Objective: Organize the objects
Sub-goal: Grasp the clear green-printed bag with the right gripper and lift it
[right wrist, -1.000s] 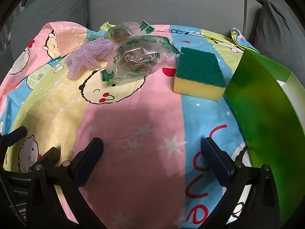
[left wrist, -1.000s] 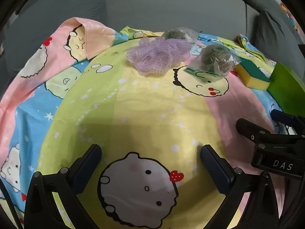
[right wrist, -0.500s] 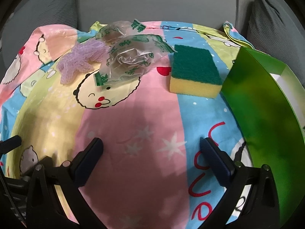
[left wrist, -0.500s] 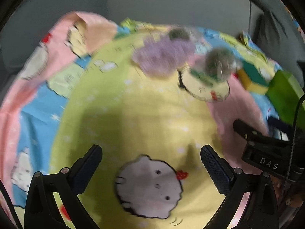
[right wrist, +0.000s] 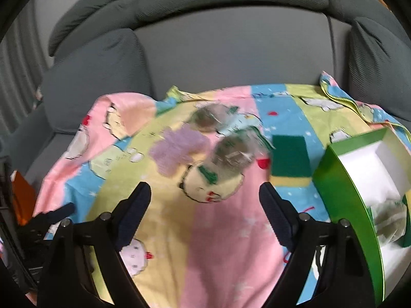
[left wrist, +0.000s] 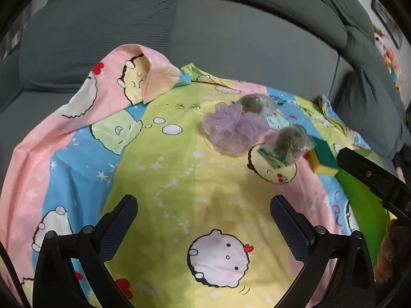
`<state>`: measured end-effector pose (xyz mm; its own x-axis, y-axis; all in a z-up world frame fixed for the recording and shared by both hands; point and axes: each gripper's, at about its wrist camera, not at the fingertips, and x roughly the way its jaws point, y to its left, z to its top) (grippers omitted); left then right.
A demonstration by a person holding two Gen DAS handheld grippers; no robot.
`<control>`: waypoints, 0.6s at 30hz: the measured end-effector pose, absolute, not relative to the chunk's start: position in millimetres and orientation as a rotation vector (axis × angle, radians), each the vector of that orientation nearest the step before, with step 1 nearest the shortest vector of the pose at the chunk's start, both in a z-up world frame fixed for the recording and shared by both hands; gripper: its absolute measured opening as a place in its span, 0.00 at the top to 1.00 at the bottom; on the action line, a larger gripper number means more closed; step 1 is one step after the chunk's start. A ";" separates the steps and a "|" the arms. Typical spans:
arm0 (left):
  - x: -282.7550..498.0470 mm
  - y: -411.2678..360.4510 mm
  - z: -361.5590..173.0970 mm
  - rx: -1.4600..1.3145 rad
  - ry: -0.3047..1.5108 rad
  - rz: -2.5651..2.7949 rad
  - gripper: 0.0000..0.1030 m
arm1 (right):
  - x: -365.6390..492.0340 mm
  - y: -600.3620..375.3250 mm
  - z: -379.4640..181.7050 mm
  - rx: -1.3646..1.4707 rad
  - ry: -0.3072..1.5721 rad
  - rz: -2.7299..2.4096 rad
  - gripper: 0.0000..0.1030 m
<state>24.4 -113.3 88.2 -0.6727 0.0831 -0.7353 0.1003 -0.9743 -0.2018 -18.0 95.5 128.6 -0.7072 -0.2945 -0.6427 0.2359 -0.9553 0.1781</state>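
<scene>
A purple mesh scrubber (left wrist: pixel 232 131) (right wrist: pixel 177 148) lies on a cartoon bedsheet (left wrist: pixel 159 169). Two clear bags holding steel wool sit by it, one nearer (left wrist: pixel 289 143) (right wrist: pixel 233 154) and one farther back (left wrist: pixel 257 104) (right wrist: pixel 208 119). A green-and-yellow sponge (left wrist: pixel 322 157) (right wrist: pixel 289 161) lies to their right. A green box (right wrist: pixel 359 179) with a white inside stands at the right and holds another clear bag (right wrist: pixel 390 220). My left gripper (left wrist: pixel 203 223) is open and empty above the sheet. My right gripper (right wrist: pixel 205 208) is open and empty, well short of the nearer bag.
The sheet covers a grey sofa seat (left wrist: pixel 231 33) with cushions behind and at both sides. The right gripper's body (left wrist: pixel 372 179) reaches into the left wrist view at the right. An orange thing (right wrist: pixel 21 200) sits at the far left edge.
Both grippers have lifted and pulled back from the sheet, so the objects look smaller and farther. The box's open inside has come into the right wrist view. Both stay open.
</scene>
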 end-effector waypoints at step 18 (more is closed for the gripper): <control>24.3 -116.8 82.1 1.402 0.501 -2.822 0.00 | -35.8 100.2 145.1 1.185 -0.190 -2.672 0.05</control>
